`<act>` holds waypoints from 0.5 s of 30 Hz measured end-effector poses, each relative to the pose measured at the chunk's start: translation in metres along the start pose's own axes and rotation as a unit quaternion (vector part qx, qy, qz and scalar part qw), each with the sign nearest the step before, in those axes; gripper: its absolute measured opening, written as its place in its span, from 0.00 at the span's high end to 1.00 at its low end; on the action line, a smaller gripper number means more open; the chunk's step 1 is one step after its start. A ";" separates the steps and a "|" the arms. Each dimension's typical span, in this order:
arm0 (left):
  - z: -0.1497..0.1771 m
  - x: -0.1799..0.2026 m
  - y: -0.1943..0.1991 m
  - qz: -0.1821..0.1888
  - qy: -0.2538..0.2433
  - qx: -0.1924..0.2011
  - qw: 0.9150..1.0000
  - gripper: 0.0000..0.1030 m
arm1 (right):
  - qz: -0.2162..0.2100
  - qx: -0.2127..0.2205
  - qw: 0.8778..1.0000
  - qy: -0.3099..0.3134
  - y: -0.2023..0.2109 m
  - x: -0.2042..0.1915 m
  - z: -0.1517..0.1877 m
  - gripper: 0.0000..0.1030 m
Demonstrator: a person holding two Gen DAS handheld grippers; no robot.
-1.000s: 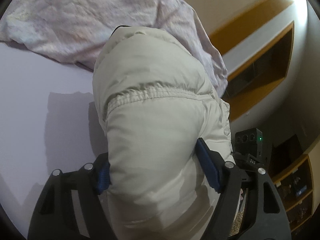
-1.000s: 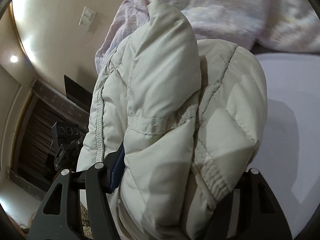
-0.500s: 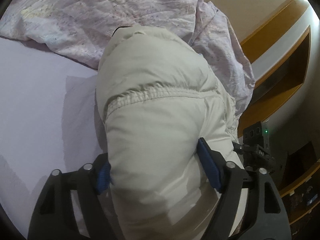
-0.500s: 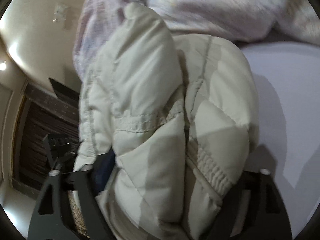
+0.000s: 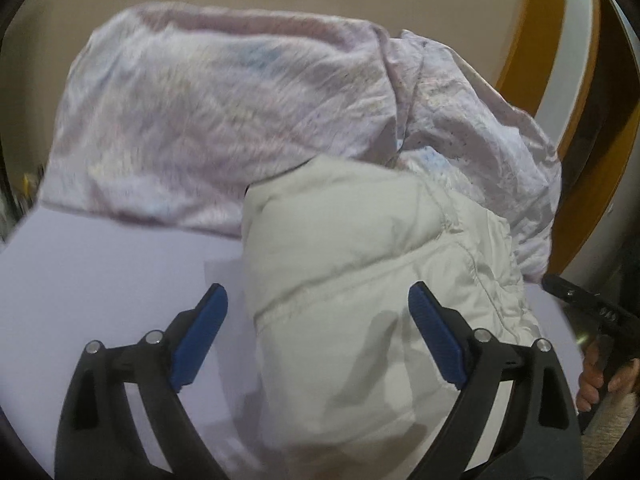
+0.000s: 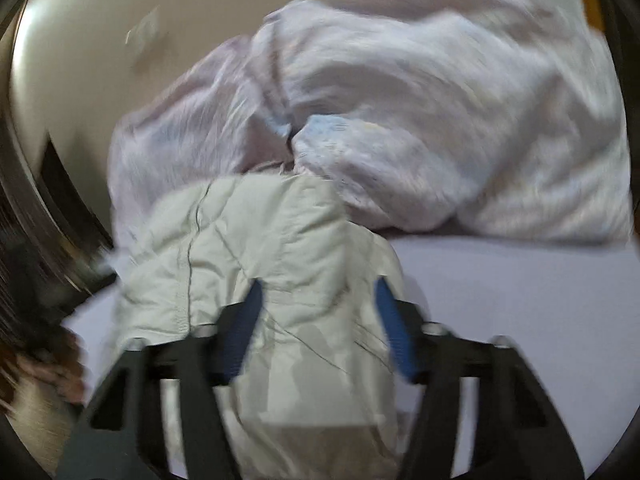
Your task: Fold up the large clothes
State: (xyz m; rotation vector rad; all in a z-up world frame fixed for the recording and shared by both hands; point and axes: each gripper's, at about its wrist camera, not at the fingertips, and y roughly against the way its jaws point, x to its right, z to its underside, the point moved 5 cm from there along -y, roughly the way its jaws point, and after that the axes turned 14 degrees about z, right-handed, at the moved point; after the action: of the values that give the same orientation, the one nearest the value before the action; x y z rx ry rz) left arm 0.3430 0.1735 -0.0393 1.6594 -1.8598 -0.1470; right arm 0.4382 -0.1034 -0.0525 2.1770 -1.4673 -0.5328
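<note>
A folded cream puffer jacket [image 5: 360,264] lies on the pale lilac bed sheet [image 5: 100,280]. My left gripper [image 5: 318,300] is open, its blue pads standing apart on either side of the jacket's near end. In the right wrist view the jacket [image 6: 260,248] also rests on the sheet [image 6: 520,300]. My right gripper [image 6: 318,296] straddles the jacket's near end with its blue pads against the fabric. The view is blurred, so whether it still holds the jacket is unclear.
A crumpled pinkish-lilac duvet [image 5: 240,120] is bunched behind the jacket, touching its far end; it also shows in the right wrist view [image 6: 440,120]. A beige wall and orange-trimmed shelving [image 5: 560,80] stand beyond the bed. The other gripper and a hand [image 5: 596,368] are at the right edge.
The jacket has been lowered onto the sheet in front of the duvet. My left gripper has opened and let go of it. Both cameras have tilted up toward the duvet and wall.
</note>
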 end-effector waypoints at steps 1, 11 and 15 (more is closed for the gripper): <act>-0.003 0.005 -0.002 -0.009 -0.014 -0.002 1.000 0.12 | 0.010 0.007 1.000 0.016 -0.004 -0.014 -0.003 0.58; -0.022 0.016 -0.055 -0.100 -0.123 -0.026 0.987 0.10 | 0.092 0.023 0.994 0.053 -0.062 -0.064 -0.025 0.61; -0.019 0.016 -0.076 -0.081 -0.124 -0.031 0.988 0.10 | 0.108 -0.005 0.993 0.047 -0.086 -0.060 -0.004 0.61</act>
State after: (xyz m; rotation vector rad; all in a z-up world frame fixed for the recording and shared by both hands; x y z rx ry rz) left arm 0.4177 0.1498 -0.0548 1.8162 -1.8730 -0.4955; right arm 0.4839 -0.0193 -0.0948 1.9754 -1.6200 -0.3560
